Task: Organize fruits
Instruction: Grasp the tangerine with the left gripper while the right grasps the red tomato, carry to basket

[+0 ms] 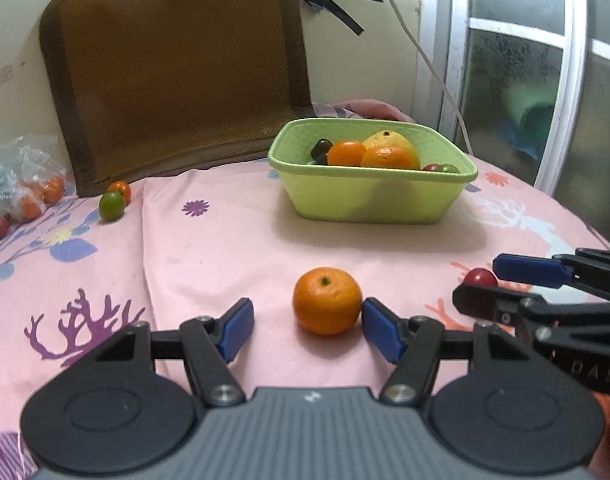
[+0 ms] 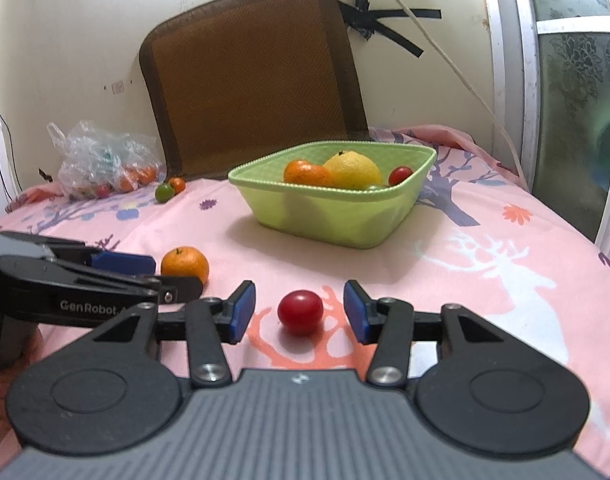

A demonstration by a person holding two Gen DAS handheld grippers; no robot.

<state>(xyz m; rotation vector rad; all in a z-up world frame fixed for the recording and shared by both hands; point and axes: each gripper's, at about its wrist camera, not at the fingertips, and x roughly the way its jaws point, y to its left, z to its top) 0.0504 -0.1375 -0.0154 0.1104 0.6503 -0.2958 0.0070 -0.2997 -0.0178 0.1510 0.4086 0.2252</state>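
A light green basket (image 1: 369,196) (image 2: 337,224) on the pink cloth holds oranges, a yellow fruit and small fruits. A loose orange (image 1: 327,301) (image 2: 185,265) lies between the open fingers of my left gripper (image 1: 305,328) (image 2: 145,276), against the right pad. A small red fruit (image 2: 300,312) (image 1: 481,278) lies on the cloth between the open fingers of my right gripper (image 2: 299,312) (image 1: 481,280), touching neither pad. A green fruit (image 1: 112,206) (image 2: 164,193) and a small orange one (image 1: 120,190) (image 2: 177,184) lie at the far left.
A brown cushion (image 1: 177,68) (image 2: 249,76) leans on the wall behind the basket. A clear plastic bag of fruit (image 1: 21,188) (image 2: 105,164) sits at the far left. A white cable (image 2: 445,60) hangs down the wall. A window frame (image 1: 565,80) stands on the right.
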